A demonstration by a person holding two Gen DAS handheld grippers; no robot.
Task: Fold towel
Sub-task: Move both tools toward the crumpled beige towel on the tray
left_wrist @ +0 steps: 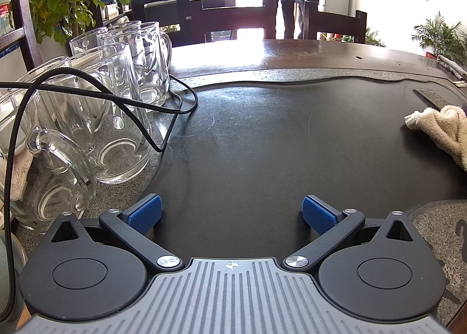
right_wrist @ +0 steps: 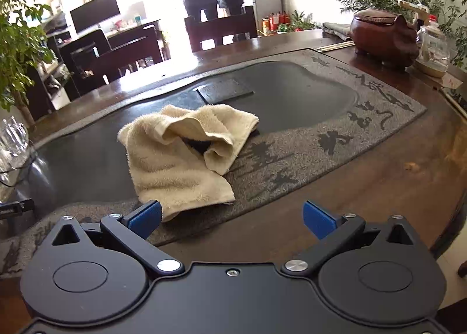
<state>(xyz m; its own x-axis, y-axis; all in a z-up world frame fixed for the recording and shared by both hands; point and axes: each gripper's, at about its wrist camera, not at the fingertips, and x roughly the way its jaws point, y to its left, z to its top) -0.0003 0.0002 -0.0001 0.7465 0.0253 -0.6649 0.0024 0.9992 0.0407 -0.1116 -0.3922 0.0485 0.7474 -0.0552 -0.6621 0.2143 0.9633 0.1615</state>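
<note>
Dark wooden worktop (right_wrist: 364, 188), broad and glossy, bearing a grey stone tray (right_wrist: 292, 156) with a sunken black basin. Lying across that tray's near right part: the cream towel (right_wrist: 175, 164), rumpled, one flap doubled loosely over itself with a dark gap beneath, its near corner overhanging the basin rim toward the worktop's near edge. Not lying as a flat, squared fold; whether opened out from one or part-way into one, impossible to tell. In the left wrist view, seen only as a bunched corner (left_wrist: 437, 129) at the tray's far right.

Clustered along the worktop's left edge: glass mugs (left_wrist: 116, 106), with a black cable (left_wrist: 96, 91) looped among them. On the far right corner, a brown carved pot (right_wrist: 382, 36).

Right gripper (right_wrist: 232, 217) held just short of the towel's near corner, jaws wide apart, clamping nothing. Left gripper (left_wrist: 232, 212) over bare basin, well apart from the towel, jaws likewise spread and empty.

Likely troubles: pinching both layers of the doubled flap and dragging the whole towel instead of one edge; terry slipping on the smooth stone; the left gripper snagging the cable and toppling mugs.

Brushed characters carved along the tray's right border (right_wrist: 373, 91), not legible enough to read. No brand readable.
</note>
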